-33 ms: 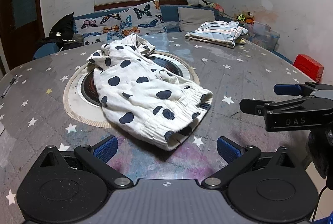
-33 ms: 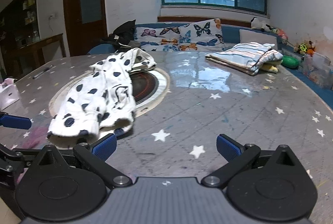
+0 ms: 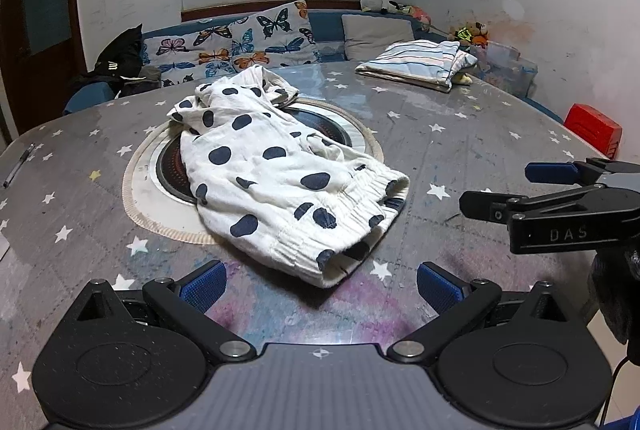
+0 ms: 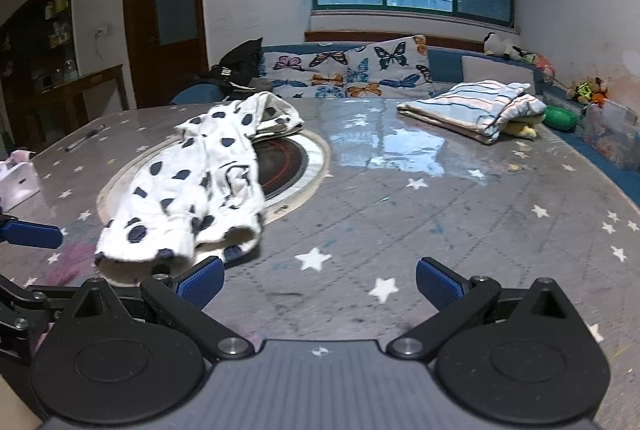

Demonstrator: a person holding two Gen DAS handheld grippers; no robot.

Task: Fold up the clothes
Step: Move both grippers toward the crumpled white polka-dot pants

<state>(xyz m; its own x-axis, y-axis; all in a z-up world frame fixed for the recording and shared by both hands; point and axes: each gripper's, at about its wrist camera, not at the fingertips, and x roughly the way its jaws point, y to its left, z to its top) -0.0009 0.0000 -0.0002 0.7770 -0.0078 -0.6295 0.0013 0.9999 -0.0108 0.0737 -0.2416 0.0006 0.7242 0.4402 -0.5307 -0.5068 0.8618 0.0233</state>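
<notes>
Left wrist view showed my left gripper with its blue pads spread wide and nothing between them, held low at the near edge of the table. Straight ahead of it lay the polka-dot garment, rumpled and unfolded, its elastic waistband end just beyond my fingertips and its long axis running away toward the far left, across the round inset burner in the table's middle. My right gripper, also spread and empty, hung over bare tabletop, with the garment's near end off to its left. So I judged the left gripper nearer the waistband. A striped cloth sat folded near the far right edge.
</notes>
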